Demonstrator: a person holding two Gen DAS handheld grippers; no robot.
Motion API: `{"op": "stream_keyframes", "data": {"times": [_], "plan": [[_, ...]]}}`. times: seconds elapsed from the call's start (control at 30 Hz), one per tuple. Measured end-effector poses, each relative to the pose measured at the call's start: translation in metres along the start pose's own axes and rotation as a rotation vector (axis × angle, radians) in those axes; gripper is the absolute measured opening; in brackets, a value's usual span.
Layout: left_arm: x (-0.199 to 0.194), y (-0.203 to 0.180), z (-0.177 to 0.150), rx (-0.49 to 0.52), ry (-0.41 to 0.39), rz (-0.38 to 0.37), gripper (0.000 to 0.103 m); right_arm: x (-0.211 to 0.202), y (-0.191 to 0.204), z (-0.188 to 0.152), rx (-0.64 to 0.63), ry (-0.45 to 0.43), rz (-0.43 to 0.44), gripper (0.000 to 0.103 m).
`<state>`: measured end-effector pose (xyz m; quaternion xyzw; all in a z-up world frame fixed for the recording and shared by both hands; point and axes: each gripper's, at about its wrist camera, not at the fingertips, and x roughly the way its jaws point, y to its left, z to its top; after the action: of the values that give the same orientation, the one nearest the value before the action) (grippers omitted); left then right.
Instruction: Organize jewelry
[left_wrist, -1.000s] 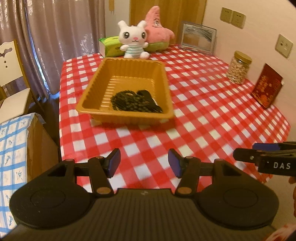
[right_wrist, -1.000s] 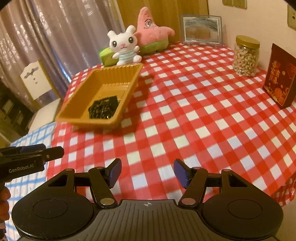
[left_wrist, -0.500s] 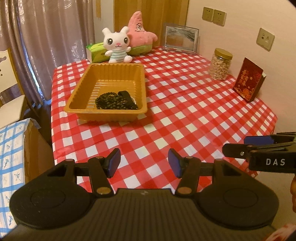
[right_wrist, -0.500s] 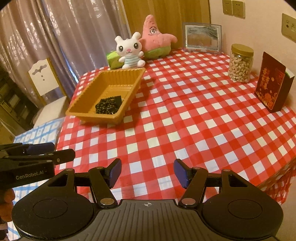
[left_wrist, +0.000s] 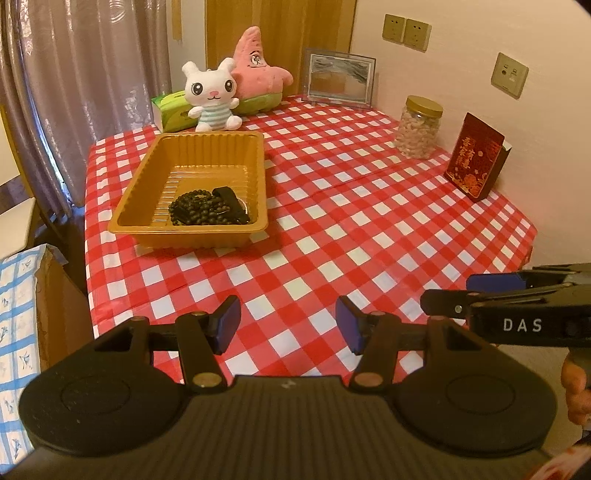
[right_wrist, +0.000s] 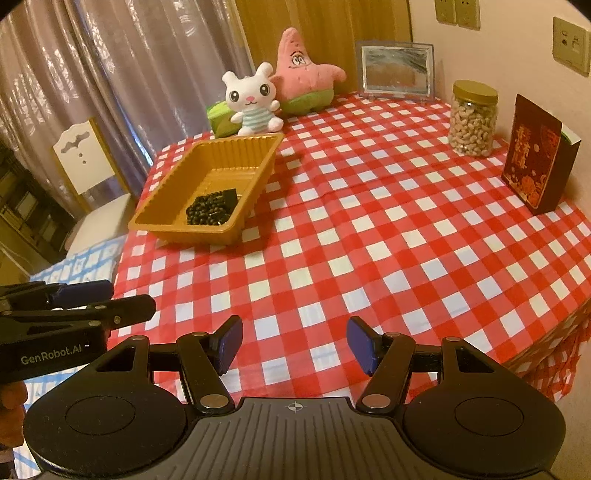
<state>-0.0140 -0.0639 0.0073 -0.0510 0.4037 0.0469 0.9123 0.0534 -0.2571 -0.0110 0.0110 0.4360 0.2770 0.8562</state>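
The left claw is hanging over the near edge of the worktop, and its blue pads are standing spread apart with nothing between them. The right claw is hanging beside it, also spread wide and holding nothing. Each claw is showing at the side of the other one's view. A red and white checked cloth is covering the worktop. A golden tray is sitting on the left part of it, well apart from both claws. A pile of dark beads is lying in the tray's near right corner, with a black strap lying on it. A white bunny toy and a pink star toy are sitting behind the tray. A jar of nuts and a red box are standing on the right, near the wall.
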Motion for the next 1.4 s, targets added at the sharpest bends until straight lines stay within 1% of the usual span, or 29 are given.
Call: {"op": "stream_keyframes", "data": {"times": [0.47,1.4], "plan": [[0.0039,-0.0057,0.0027,0.009,0.003,-0.009,0.054,-0.0013,-0.0035,0.0005,0.004,-0.003,-0.001,0.063],[0.0073,-0.0048,0.0038,0.006,0.000,-0.006,0.054,0.0032,-0.0047,0.0048,-0.007,-0.001,0.007,0.063]]}}
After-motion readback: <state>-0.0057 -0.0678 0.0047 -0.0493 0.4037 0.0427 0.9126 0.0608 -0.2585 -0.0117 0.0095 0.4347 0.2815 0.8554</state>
